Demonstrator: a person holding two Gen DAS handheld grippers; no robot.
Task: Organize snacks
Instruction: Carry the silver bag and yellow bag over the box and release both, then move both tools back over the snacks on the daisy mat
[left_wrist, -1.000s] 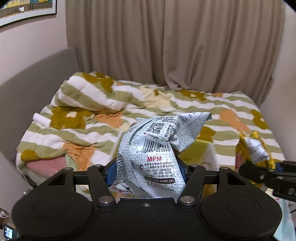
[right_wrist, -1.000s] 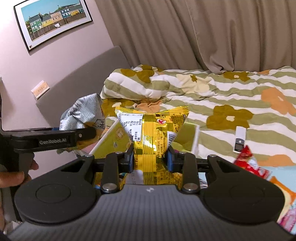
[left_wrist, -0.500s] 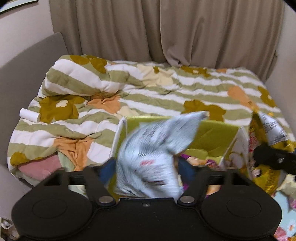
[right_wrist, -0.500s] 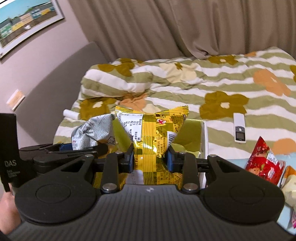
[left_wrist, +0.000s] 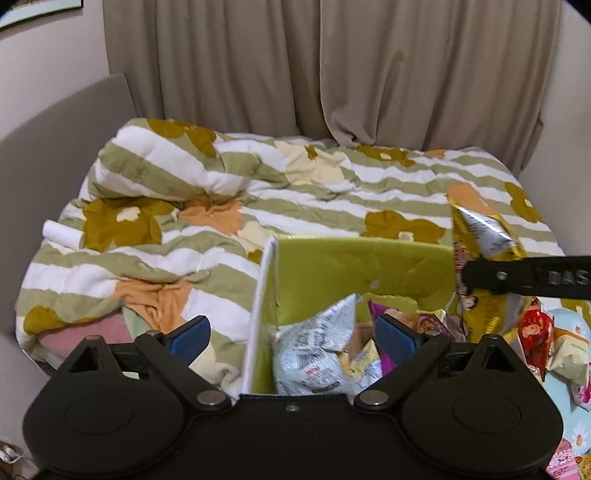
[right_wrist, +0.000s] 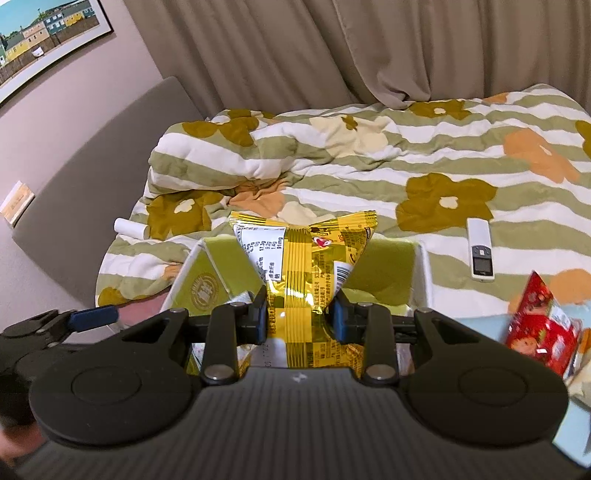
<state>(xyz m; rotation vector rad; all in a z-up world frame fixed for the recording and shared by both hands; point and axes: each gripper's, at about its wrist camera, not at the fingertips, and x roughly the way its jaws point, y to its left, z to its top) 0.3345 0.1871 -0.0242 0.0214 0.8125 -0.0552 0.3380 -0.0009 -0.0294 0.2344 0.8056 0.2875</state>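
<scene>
A green-lined open box stands on the bed and holds several snack packets. A silver snack bag lies inside it, free of my left gripper, which is open above the box's left wall. My right gripper is shut on a yellow snack bag and holds it over the box. That yellow bag also shows in the left wrist view, at the box's right side.
A striped floral duvet covers the bed. A white remote lies on it right of the box. A red snack bag and more packets lie at the right. A grey headboard and curtains are behind.
My left gripper opened and the silver bag dropped into the box. Both grippers moved forward over the box; the right one still holds the yellow bag.
</scene>
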